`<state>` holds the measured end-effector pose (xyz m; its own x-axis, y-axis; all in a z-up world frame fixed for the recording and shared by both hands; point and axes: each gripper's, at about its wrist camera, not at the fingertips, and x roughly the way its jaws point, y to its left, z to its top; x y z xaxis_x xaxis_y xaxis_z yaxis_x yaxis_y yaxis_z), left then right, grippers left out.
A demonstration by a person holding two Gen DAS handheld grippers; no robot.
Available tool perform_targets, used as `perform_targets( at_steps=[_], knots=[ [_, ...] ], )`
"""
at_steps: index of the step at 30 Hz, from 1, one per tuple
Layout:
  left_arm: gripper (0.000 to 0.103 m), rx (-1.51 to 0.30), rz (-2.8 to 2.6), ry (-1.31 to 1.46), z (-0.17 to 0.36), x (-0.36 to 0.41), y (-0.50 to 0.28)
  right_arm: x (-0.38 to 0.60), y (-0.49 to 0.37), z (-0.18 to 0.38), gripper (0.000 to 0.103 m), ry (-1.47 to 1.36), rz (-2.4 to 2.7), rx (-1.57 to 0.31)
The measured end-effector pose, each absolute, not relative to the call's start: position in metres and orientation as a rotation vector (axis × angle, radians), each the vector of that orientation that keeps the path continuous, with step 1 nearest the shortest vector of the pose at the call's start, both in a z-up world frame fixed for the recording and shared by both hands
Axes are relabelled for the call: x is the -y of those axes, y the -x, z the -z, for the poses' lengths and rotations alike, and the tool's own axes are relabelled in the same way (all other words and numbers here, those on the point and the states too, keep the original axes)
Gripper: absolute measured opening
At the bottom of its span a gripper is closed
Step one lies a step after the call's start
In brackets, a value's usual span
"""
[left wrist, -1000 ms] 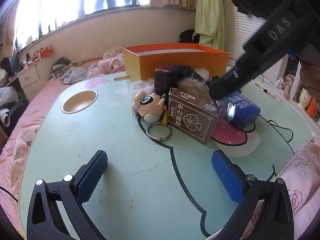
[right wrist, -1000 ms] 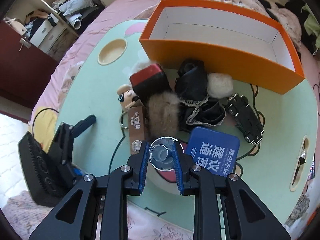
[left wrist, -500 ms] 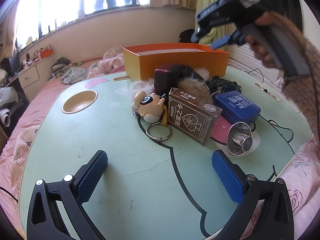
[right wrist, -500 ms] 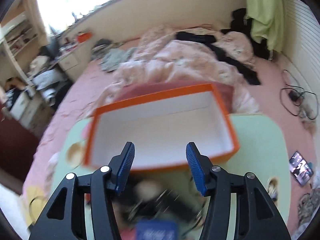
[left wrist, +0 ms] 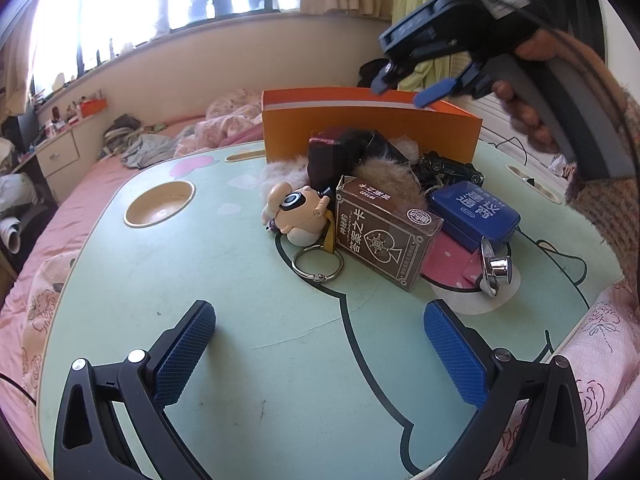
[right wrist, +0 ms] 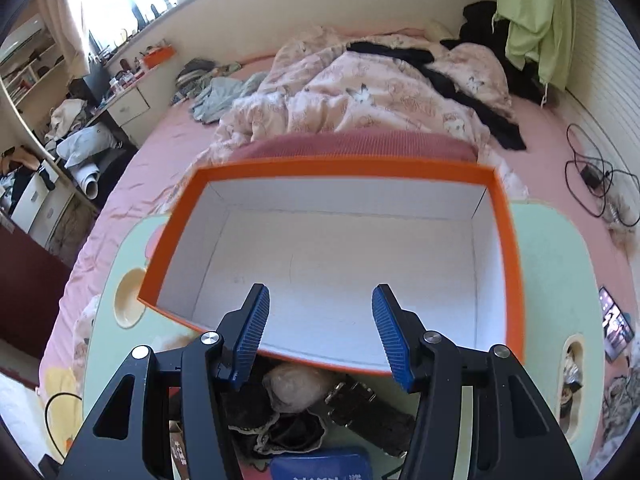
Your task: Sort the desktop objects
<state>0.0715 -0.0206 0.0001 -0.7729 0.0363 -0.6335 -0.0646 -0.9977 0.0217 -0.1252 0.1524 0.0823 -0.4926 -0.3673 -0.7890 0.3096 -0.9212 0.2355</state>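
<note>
Right gripper (right wrist: 320,332) raised above the near wall of the orange box (right wrist: 514,264), jaws just parted to a moderate gap, nothing between them. Left gripper (left wrist: 320,348) low over the green table (left wrist: 248,292), well in front of the box, jaws spread wide and empty. Metal cup (left wrist: 494,270) on its side in front of the box, just beside the blue tin (left wrist: 476,216) and brown card box (left wrist: 384,232).
</note>
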Motion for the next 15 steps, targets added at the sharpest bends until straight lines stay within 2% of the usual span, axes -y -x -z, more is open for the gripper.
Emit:
perform_targets(
  at_steps=[4,8,15],
  knots=[
    [0.103,-0.065,-2.907,1.038,0.000,0.021,-0.072,-0.173,0.101,-0.103,0.055,-1.205,2.449,0.153],
    [0.103,-0.066,-2.907,1.038,0.000,0.021,-0.072,-0.183,0.050,-0.103,0.055,-1.148,2.476,0.045],
    [0.103,-0.067,-2.907,1.039,0.000,0.021,-0.072,-0.205,-0.035,-0.052,0.055,-1.223,2.434,-0.090]
  ],
)
